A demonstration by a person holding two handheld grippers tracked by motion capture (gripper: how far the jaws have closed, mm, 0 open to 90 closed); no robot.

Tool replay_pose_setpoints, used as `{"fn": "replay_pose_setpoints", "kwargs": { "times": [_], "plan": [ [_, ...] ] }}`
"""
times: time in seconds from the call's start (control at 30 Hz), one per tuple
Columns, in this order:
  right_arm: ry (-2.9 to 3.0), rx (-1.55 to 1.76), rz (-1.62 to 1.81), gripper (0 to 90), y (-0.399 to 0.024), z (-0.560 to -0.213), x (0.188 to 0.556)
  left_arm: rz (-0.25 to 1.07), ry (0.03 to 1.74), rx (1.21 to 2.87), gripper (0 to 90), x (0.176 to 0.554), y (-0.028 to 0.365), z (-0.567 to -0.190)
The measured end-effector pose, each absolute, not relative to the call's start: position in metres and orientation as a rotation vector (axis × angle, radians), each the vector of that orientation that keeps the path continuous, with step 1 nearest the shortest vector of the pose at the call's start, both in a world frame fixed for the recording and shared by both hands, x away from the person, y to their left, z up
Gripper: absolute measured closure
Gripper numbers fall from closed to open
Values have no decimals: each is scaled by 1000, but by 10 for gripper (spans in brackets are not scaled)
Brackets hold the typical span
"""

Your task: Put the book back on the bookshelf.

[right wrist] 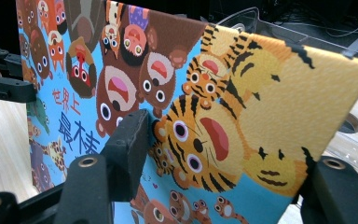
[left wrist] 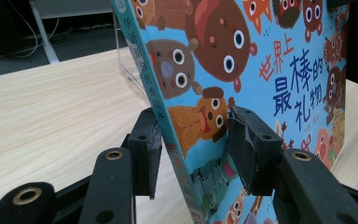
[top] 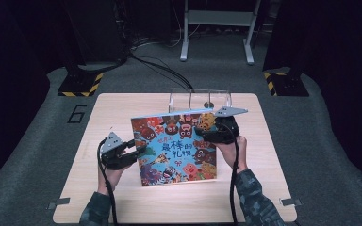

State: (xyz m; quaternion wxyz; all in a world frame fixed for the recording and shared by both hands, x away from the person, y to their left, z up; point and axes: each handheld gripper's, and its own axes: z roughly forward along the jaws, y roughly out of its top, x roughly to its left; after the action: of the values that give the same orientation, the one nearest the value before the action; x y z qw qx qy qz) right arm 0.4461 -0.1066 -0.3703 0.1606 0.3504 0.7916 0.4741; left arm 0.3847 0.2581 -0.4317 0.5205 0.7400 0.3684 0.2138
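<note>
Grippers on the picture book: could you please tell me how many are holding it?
2. The left gripper clamps the picture book at its left edge near the spine; the right gripper clamps its upper right edge.

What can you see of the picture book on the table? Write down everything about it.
The picture book is a thin, square hardcover with a glossy light-blue cover crowded with cartoon animals, bears and a tiger among them, and a title in Chinese characters. It is closed and stands tilted, cover toward the person, on the wooden table before a clear plastic holder. The left hand-held gripper clamps its spine edge; the right hand-held gripper clamps its opposite upper corner.
</note>
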Motion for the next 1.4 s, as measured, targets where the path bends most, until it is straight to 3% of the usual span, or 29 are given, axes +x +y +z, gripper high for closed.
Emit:
{"fn": "replay_pose_setpoints", "kwargs": {
  "times": [0.37, 1.03, 1.4],
  "plan": [
    [2241, 962, 1330, 399, -103, -366, 446, 615, 867, 1792, 554, 385, 256, -424],
    [2231, 893, 1330, 413, -99, -364, 444, 609, 841, 1795, 566, 389, 264, -424],
    [2198, 870, 1354, 408, -100, -365, 444, 705, 813, 1788, 566, 385, 260, -424]
  ]
}}
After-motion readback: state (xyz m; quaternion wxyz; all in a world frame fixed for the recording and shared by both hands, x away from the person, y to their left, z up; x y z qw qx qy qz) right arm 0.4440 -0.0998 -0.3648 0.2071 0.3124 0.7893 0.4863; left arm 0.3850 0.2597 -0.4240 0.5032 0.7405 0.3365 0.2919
